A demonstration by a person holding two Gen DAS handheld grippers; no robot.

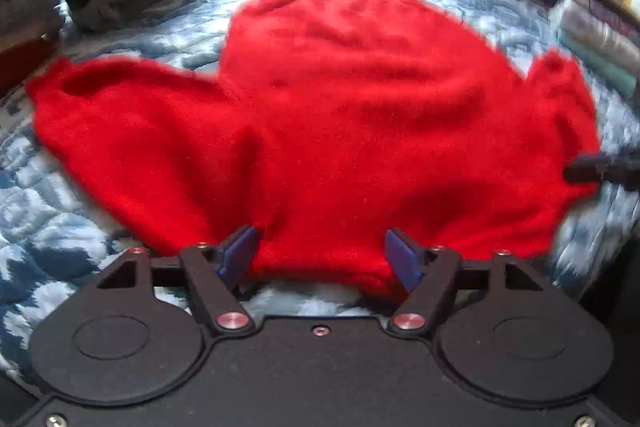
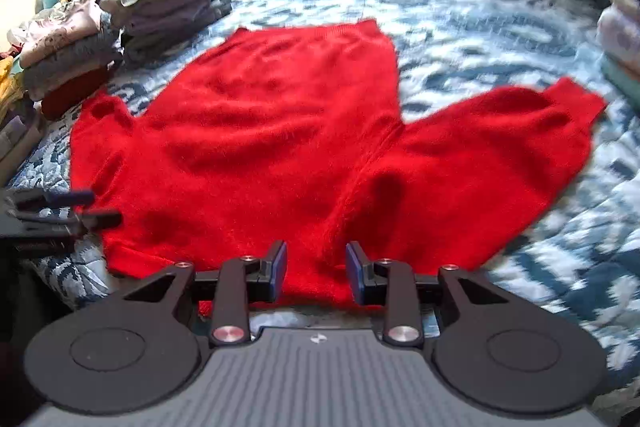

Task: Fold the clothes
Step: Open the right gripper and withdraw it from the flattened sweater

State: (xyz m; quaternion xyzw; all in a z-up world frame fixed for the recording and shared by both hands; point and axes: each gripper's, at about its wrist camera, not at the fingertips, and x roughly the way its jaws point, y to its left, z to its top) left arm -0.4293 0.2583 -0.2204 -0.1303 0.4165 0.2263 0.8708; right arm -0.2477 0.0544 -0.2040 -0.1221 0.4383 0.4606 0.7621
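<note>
Bright red fuzzy knit sweater (image 1: 360, 115) (image 2: 260, 147), spread flat on the blue-and-white patterned quilt. Body runs away from both cameras, straight far hem square to the view. Both sleeves are splayed outward, one to each side, cuffs near the outer edges of the spread. Surface is mostly smooth, with shallow wrinkles across the body and a deeper crease where each sleeve joins it. Near edge, the shoulder and neck end, is slightly bunched and lies right at the bed's front edge. Nothing folded over yet.
</note>
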